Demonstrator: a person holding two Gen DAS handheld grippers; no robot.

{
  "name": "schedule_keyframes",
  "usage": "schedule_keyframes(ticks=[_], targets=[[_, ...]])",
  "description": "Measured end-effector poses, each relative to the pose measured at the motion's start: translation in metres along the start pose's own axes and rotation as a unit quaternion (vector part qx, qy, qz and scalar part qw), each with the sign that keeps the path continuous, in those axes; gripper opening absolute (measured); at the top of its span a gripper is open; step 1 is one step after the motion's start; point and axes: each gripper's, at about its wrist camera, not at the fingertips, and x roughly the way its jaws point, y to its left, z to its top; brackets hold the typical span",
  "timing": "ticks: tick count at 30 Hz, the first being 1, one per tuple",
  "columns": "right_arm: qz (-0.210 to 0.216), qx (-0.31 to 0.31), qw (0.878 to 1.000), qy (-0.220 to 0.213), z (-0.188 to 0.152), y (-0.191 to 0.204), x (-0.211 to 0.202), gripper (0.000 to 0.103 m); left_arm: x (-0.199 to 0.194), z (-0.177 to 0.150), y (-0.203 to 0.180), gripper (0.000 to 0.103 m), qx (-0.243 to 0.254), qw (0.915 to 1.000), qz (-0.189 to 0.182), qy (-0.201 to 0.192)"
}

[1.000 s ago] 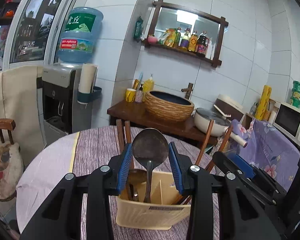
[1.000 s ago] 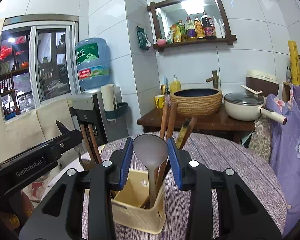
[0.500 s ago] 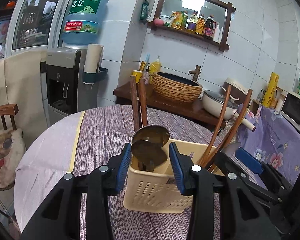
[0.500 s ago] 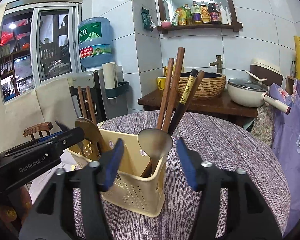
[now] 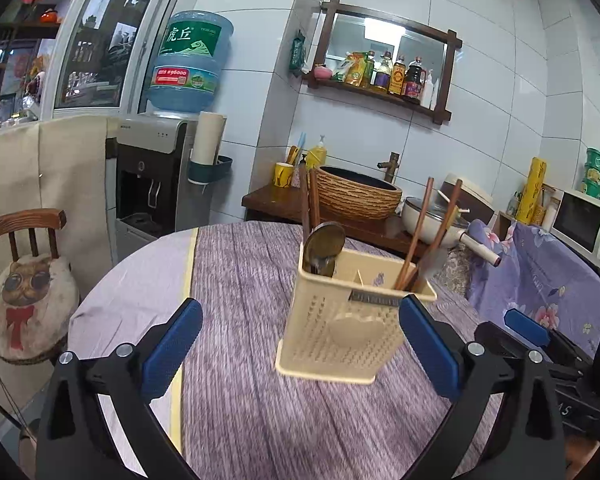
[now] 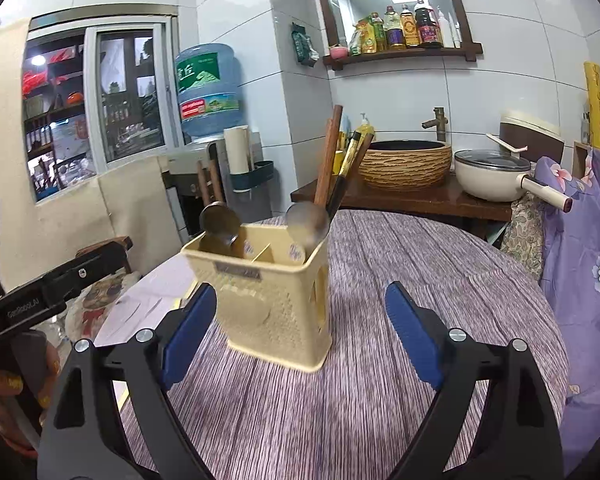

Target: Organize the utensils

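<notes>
A cream perforated utensil holder stands on the round table with the purple striped cloth. Metal spoons sit bowl-up in its left compartment, and another spoon in the right one. Wooden chopsticks lean out of it. My left gripper is pulled back in front of the holder, its jaws opening wide with nothing between the pads. My right gripper is also in front of the holder, jaws opening and free of the spoon.
Behind the table stands a dark wooden counter with a woven basin and a white pot. A water dispenser and a chair with a cat cushion are at the left. Floral fabric hangs at the right.
Both grippers let go of their spoons, which now rest in the holder. Both have opened wide and drawn back and down from the holder.
</notes>
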Motion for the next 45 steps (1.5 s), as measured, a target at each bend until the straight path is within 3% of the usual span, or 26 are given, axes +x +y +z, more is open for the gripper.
schedule_keyframes(ticks=[3,7,15,21,25,45], targets=[[0.001,-0.024,1.0,-0.011,-0.019,0.009,-0.023,0.094,-0.016,-0.015,0.0,0.098,0.006,1.0,0.004,0.005],[-0.004,-0.05,0.998,-0.026,-0.045,0.023,-0.053,0.095,-0.037,-0.036,-0.005,0.098,0.017,0.9998,0.011,0.009],[0.016,-0.044,0.998,-0.046,-0.081,0.029,-0.104,0.097,-0.075,-0.077,-0.008,0.098,0.027,0.9993,0.019,0.017],[0.016,-0.044,0.998,-0.045,-0.107,0.028,-0.137,0.097,-0.103,-0.098,-0.005,0.098,0.026,0.9991,0.034,0.0],[0.017,-0.043,0.998,-0.041,-0.117,0.024,-0.148,0.097,-0.112,-0.106,-0.005,0.098,0.036,0.9981,0.049,-0.003],[0.023,-0.034,0.998,-0.038,-0.117,0.017,-0.151,0.097,-0.121,-0.117,-0.01,0.098,0.039,0.9986,0.033,-0.01]])
